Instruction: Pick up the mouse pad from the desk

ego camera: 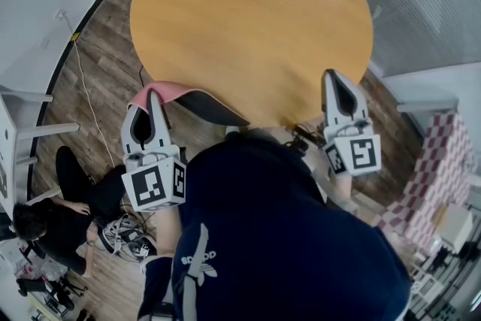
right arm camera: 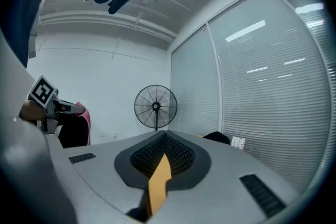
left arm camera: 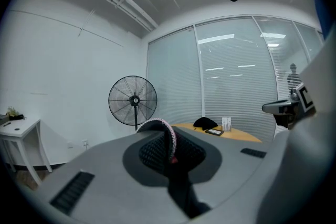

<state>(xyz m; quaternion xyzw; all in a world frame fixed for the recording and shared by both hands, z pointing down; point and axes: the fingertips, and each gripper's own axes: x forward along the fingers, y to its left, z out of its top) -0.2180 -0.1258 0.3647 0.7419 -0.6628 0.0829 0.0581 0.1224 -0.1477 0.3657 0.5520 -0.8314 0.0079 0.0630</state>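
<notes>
Left gripper (ego camera: 152, 100) fingers clenched on mouse pad (ego camera: 204, 106) edge. Pad hung off round surface (ego camera: 248, 26), beside its near rim. Drooped: judged thin, soft, light, grippy. Edge pinch suited. Right gripper (ego camera: 334, 80) fingers closed, empty.

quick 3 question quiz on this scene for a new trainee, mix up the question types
1. Multiple choice: what is the left gripper shut on?
A. a phone
B. the mouse pad
C. nothing

2. True or false: the mouse pad lies flat in the middle of the round desk.

3. Short answer: which standing appliance shows in both gripper views, against the back wall?

Key
1. B. The pink-edged pad is pinched between the jaws.
2. False. It hangs bent in the gripper, at the near edge of the desk.
3. The pedestal fan.
</notes>
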